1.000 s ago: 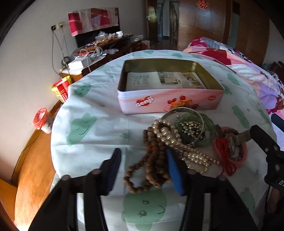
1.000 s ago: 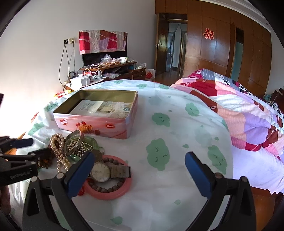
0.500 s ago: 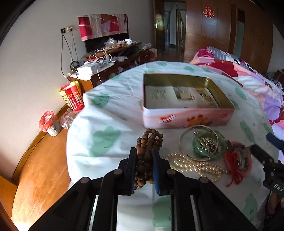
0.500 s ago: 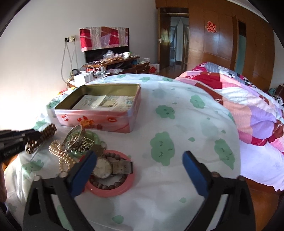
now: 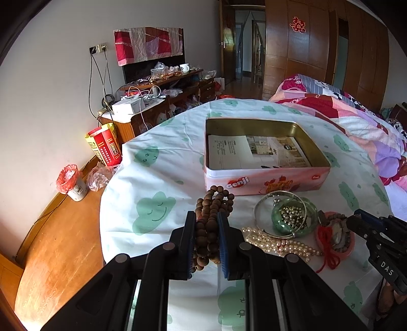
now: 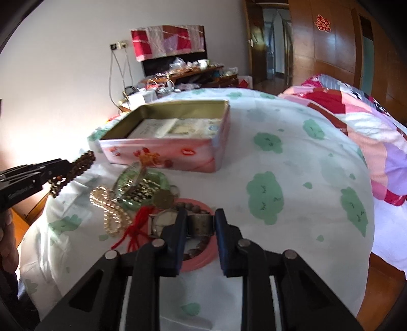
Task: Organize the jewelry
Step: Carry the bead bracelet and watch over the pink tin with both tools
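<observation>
The left hand-held gripper (image 5: 206, 229) is clamped on the wooden beads (image 5: 212, 211), lifted near the tin (image 5: 267, 178), which holds only paper. The right hand-held gripper (image 6: 199, 224) is narrowed around the watch (image 6: 178, 221); grip unclear. Pearls (image 5: 277, 242) wait on the surface.

I am working in a home bedroom: a bed with a patchwork quilt (image 5: 343, 112) lies on my right, wooden wardrobe doors (image 5: 318, 43) bearing a red double-happiness sticker (image 5: 299, 24) line the far wall, and a cluttered dresser (image 5: 165, 86) stands under a cloth-draped television (image 5: 148, 44).
</observation>
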Tool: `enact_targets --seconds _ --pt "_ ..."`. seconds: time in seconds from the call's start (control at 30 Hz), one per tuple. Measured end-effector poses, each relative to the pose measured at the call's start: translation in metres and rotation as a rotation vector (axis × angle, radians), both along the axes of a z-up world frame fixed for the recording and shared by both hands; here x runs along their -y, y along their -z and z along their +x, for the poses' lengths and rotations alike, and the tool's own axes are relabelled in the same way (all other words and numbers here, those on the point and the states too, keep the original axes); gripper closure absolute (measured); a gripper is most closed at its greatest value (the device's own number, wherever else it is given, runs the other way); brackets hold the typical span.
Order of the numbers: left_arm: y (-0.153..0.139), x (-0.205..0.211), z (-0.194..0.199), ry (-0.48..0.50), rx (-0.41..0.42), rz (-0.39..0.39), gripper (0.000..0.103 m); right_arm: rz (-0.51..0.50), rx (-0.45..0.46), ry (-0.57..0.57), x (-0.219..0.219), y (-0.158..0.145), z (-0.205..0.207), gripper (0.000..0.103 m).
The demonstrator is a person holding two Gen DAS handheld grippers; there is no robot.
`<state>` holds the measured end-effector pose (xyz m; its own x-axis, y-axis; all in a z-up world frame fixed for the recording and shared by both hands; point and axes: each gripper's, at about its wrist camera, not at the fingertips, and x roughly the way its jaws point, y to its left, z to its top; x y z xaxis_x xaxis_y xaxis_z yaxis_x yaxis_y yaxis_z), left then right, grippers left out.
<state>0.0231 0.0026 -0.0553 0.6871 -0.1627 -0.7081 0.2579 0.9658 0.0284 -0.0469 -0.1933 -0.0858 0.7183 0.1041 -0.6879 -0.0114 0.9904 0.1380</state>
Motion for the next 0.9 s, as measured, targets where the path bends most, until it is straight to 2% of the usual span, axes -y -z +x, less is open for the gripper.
enact_targets --seconds 0.37,0.9 --pt "-0.011 -0.002 -0.003 -0.006 0.029 -0.013 0.087 -0.056 0.096 -0.027 -0.010 -0.020 -0.007 0.080" --pt "-0.030 0.004 0.000 0.013 0.077 -0.009 0.087 -0.112 0.164 -0.051 -0.009 -0.049 -0.002 0.080"
